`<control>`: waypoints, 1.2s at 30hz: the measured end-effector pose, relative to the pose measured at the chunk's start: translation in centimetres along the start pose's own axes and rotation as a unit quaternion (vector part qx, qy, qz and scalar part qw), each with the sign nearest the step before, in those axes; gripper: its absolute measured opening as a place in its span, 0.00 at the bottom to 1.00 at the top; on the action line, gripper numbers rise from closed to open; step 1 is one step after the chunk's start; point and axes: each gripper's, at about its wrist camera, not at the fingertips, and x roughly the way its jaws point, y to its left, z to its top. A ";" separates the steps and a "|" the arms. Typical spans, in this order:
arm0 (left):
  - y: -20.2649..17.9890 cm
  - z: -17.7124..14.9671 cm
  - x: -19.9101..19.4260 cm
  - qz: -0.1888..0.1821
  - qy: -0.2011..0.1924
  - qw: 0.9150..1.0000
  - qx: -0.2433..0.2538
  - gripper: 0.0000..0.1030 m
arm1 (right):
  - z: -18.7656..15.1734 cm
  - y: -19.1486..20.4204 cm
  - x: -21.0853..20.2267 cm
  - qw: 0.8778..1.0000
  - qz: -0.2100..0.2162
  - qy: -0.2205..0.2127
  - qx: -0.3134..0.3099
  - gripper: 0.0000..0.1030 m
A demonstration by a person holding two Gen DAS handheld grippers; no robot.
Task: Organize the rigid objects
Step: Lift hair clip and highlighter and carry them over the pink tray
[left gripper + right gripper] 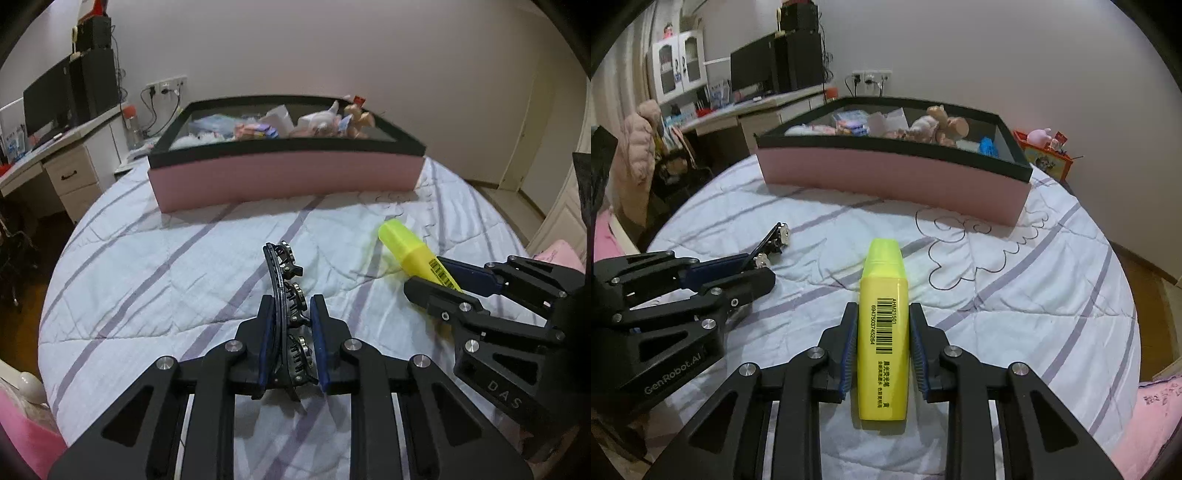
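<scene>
Black geared part hard to identify, its rear end hidden between the blue pads. Left gripper is clamping it, long axis pointing 12 o'clock. Right gripper is gripping the highlighter, cap toward 12, at the box. Both are angling down over the bed.

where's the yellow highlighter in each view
Left wrist view: yellow highlighter at right of centre, lying on the bedspread, its tail between the right claw fingers.
Right wrist view: highlighter at bottom centre, gripped between the blue pads, cap pointing away.
Shared landmark: the pink box behind it.
</scene>
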 end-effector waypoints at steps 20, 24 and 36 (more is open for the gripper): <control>-2.3 5.2 -12.8 0.019 -0.179 0.984 0.018 0.19 | 4.3 2.0 -13.0 0.978 0.010 -0.208 0.010 0.26; -3.0 5.7 -15.1 0.020 -0.216 0.976 0.018 0.19 | 5.3 2.6 -14.8 0.971 0.002 -0.239 0.002 0.26; -4.1 7.2 -18.1 0.064 -0.294 0.953 0.036 0.19 | 6.8 3.6 -18.3 0.956 -0.015 -0.292 -0.005 0.26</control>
